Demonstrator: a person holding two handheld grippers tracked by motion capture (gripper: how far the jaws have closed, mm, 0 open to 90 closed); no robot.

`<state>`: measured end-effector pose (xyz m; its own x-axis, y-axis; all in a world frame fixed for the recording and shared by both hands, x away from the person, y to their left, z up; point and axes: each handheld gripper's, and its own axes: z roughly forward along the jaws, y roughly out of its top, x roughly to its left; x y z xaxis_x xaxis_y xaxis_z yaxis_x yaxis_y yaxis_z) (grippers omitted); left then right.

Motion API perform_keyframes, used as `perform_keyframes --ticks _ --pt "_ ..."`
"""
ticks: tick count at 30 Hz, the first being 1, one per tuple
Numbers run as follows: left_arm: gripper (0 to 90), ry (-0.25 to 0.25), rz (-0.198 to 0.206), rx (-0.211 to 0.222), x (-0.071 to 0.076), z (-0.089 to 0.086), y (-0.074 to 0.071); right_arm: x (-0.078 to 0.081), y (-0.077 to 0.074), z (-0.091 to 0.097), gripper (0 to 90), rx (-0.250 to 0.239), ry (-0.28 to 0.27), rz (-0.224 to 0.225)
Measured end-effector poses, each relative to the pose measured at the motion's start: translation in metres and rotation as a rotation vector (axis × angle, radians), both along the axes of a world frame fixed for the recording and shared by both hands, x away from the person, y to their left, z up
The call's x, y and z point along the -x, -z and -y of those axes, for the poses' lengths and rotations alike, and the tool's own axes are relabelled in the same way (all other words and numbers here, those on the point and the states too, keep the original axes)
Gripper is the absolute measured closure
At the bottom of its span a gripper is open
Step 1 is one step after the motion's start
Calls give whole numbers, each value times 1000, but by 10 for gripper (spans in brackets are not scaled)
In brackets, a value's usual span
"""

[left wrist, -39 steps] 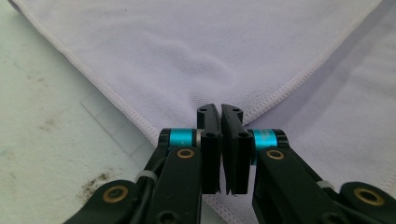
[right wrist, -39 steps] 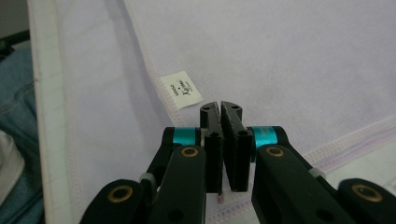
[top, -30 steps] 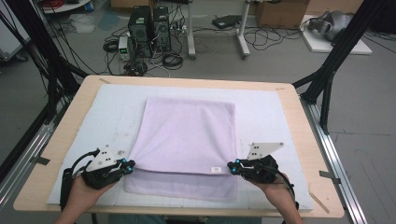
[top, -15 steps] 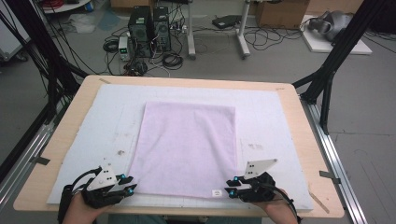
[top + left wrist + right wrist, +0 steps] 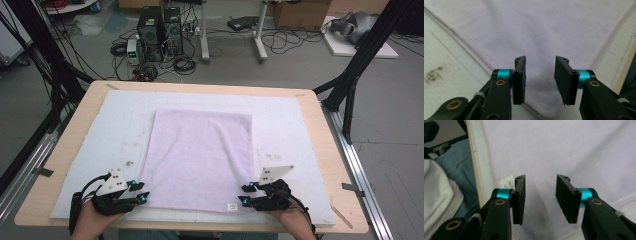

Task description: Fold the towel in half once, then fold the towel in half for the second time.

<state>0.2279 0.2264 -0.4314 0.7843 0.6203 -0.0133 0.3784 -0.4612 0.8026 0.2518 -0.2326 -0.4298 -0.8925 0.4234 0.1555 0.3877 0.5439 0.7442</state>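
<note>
A pale lilac towel lies flat on the white mat that covers the wooden table. My left gripper sits at the towel's near left corner and my right gripper at its near right corner, beside a small white label. In the left gripper view the gripper stands open over the towel's corner. The right gripper is open above the towel near the label. Both pairs of jaws have just been opening, and the pads press on nothing.
A dark stain marks the mat left of the towel. Black frame legs stand at the table's sides. Computer towers and cables lie on the floor beyond. The table's near edge and the person's jeans sit close behind the right gripper.
Both grippers drew the towel's near edge toward the person and lowered it. Their jaws went from shut on the edge to open, and the towel now lies flat.
</note>
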Motion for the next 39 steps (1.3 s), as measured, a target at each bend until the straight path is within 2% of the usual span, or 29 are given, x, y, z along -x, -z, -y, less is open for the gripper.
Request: perform_keyframes --ticks 8,13,19,25,29,31,39 --pt "506 -14 18 32 -27 5 -16 -27 -17 -5 452 -19 68 53" --pt "414 -55 23 56 -41 6 -23 -43 -24 -7 379 -11 110 77" --pt "394 -70 26 77 -50 6 -30 -59 -32 -6 336 -19 148 92" --pt "390 -67 51 72 -57 7 -38 -66 -39 -8 324 -22 145 106" --pt "390 -80 56 70 -60 8 -41 -68 -41 -7 324 -15 144 104" --pt "392 -87 73 65 -59 9 -41 -69 -41 -7 324 -15 143 108" --pt "392 -104 73 65 -70 6 -46 -76 -39 -7 325 2 147 110"
